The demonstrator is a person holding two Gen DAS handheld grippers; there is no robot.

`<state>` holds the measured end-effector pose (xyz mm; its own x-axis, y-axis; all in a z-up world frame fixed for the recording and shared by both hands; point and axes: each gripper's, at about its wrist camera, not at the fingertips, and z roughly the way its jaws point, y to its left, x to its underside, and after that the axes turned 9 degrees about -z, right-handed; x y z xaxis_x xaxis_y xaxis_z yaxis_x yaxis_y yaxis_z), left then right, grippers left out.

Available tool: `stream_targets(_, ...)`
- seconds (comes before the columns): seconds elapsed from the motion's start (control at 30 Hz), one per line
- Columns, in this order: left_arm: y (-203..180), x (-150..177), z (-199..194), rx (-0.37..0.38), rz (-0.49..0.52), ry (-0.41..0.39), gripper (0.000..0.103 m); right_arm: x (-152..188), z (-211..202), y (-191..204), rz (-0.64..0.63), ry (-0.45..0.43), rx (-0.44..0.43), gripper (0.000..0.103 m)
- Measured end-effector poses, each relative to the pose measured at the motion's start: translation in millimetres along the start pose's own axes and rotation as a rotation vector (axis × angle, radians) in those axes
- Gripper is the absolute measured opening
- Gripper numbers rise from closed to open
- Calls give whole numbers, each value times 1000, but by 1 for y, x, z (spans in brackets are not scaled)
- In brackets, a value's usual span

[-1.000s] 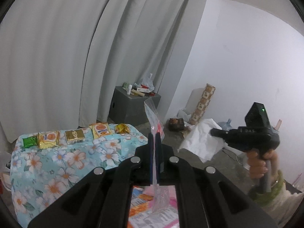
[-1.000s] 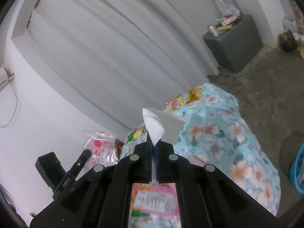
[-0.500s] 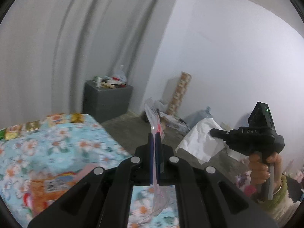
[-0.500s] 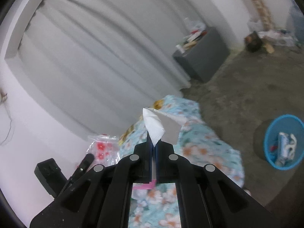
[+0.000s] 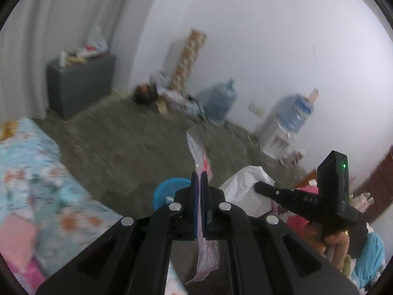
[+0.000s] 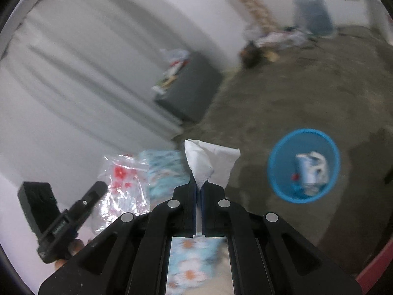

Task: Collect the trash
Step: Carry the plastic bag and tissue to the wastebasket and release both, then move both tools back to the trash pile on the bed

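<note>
My left gripper (image 5: 200, 175) is shut on a clear plastic wrapper (image 5: 197, 147) with red print; the wrapper sticks up past the fingertips and hangs below them. In the right wrist view that wrapper (image 6: 121, 184) shows at lower left, ahead of the left gripper (image 6: 99, 186). My right gripper (image 6: 199, 185) is shut on a crumpled white tissue (image 6: 208, 162); the left wrist view shows this tissue (image 5: 243, 186) at the tip of the right gripper (image 5: 258, 185). A blue bin (image 6: 303, 164) stands on the floor, right of the tissue, with trash inside. Its rim (image 5: 163, 188) peeks out behind my left fingers.
A floral-clothed table (image 5: 32, 172) lies at the left. A grey cabinet (image 5: 78, 83) with clutter stands by the curtain. Water jugs (image 5: 221, 98) and a dispenser (image 5: 285, 125) line the far wall, with a patterned roll (image 5: 189, 56) and floor clutter. Bare concrete floor (image 6: 307, 86) spreads between.
Both views have swung away from the table toward the floor and far wall. The blue bin now sits closer and larger in the right wrist view. Both grips are unchanged.
</note>
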<state>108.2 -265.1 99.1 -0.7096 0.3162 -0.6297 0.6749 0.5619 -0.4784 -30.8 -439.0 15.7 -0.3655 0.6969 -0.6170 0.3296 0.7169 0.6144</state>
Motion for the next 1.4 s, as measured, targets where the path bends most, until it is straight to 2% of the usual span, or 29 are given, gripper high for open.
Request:
stream_targets(0.13, -20, -1, 77, 12, 9, 143, 2, 4, 7, -52, 95, 1, 80, 1)
stream_targets(0.3, -38, 9, 166, -40, 27, 280, 2, 10, 26, -115, 212, 37, 151, 2)
stream_targets(0.5, -38, 22, 253, -125, 86, 379, 3, 12, 64, -170, 296, 92, 194, 5)
stream_targets(0.63, -26, 29, 292, -162, 106, 420, 5, 14, 100, -195, 325, 149, 205, 6)
stream_targets(0.67, -23, 31, 299, -178, 115, 428, 11, 15, 105, -199, 328, 159, 205, 10)
stream_targets(0.7, -20, 33, 309, -199, 119, 436, 15, 18, 116, -204, 329, 180, 208, 18)
stream_targets(0.73, -16, 35, 312, -207, 117, 440, 26, 17, 119, -208, 332, 194, 211, 24)
stream_targets(0.8, -10, 37, 320, -238, 108, 447, 44, 23, 134, -217, 354, 221, 217, 43)
stream_targets(0.9, -4, 36, 318, -251, 99, 430, 55, 27, 136, -222, 373, 229, 237, 54)
stream_targets(1.17, -6, 26, 292, -268, 104, 364, 61, 25, 121, -213, 353, 191, 231, 58)
stream_targets(1.33, -9, 11, 250, -242, 64, 319, 68, 18, 106, -187, 300, 152, 241, 64)
stream_targets(1.4, -9, 4, 227, -222, 49, 303, 74, 14, 99, -169, 261, 136, 236, 68)
